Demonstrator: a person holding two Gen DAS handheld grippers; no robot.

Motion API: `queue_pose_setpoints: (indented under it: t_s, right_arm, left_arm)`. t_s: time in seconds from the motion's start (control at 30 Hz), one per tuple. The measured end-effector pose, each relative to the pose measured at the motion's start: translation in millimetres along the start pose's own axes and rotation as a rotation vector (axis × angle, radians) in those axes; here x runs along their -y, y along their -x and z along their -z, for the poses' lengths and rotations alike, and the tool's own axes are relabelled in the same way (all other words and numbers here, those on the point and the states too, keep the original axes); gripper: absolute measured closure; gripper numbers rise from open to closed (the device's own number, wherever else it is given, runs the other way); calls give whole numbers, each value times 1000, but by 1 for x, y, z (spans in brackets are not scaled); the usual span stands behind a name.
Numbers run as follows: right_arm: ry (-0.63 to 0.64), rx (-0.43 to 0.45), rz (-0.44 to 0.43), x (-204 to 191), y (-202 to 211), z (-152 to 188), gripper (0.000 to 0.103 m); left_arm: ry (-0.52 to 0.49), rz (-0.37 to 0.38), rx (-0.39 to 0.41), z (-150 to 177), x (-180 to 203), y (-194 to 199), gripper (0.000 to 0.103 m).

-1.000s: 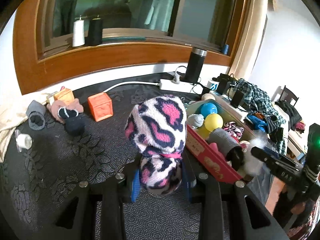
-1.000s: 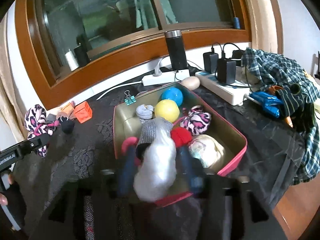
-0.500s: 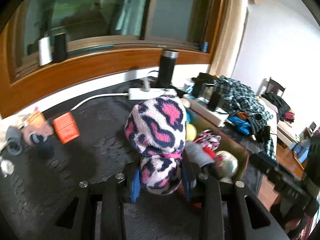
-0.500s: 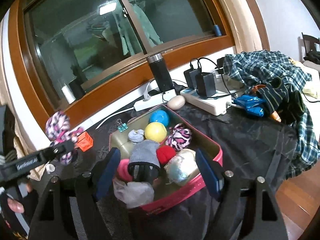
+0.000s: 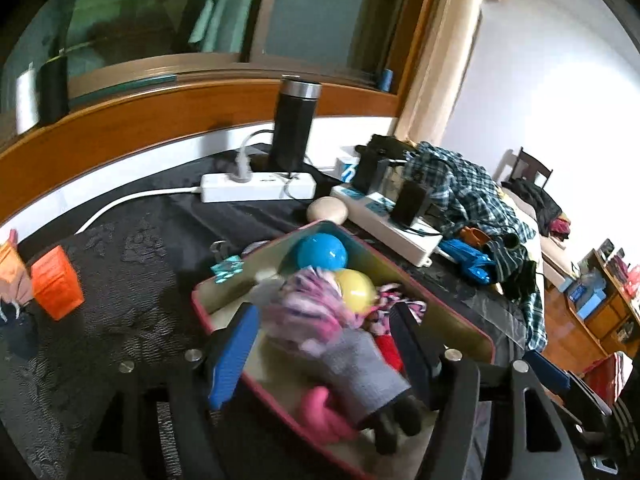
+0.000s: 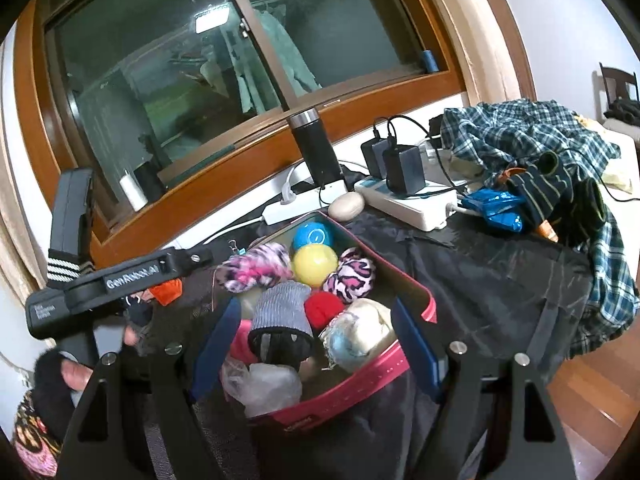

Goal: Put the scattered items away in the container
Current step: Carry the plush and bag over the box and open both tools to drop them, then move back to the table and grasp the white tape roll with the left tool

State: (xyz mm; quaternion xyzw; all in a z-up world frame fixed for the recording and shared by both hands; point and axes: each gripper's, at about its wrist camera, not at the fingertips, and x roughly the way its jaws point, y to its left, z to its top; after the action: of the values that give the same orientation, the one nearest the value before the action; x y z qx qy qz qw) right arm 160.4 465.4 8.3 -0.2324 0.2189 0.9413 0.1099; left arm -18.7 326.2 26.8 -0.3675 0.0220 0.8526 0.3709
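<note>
Left gripper, at the bottom centre of the left wrist view, hangs over the red-rimmed container with its jaws opening; the blurred pink leopard-print sock bundle sits between the blue pads, free of them, above the box's contents. In the right wrist view the same bundle shows at the centre left, just over the container's far-left corner, beside the yellow ball and in front of the blue ball.

Right gripper, at the bottom centre of its own view, stands released, its blue pads wide on either side of the box's near end with nothing pinched. Between them lie a grey sock, a red item, a second leopard-print bundle and a clear plastic wad.

At the left edge of the left wrist view an orange cube remains on the dark tablecloth, well apart from the container. A black flask stands behind a white power strip in the upper centre.
</note>
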Motion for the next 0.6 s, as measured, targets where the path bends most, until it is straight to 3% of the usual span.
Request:
queue_pose_setpoints:
  t_s: [0.27,0.6]
  right_arm:
    - [-4,-30,-26,-20,-9,8,23]
    - [106,-64,-109,-94,-22,14,23]
  left_arm:
    - [84,-84,39,9,-52,38,33]
    - [213,-213,52,42,-138,89,33]
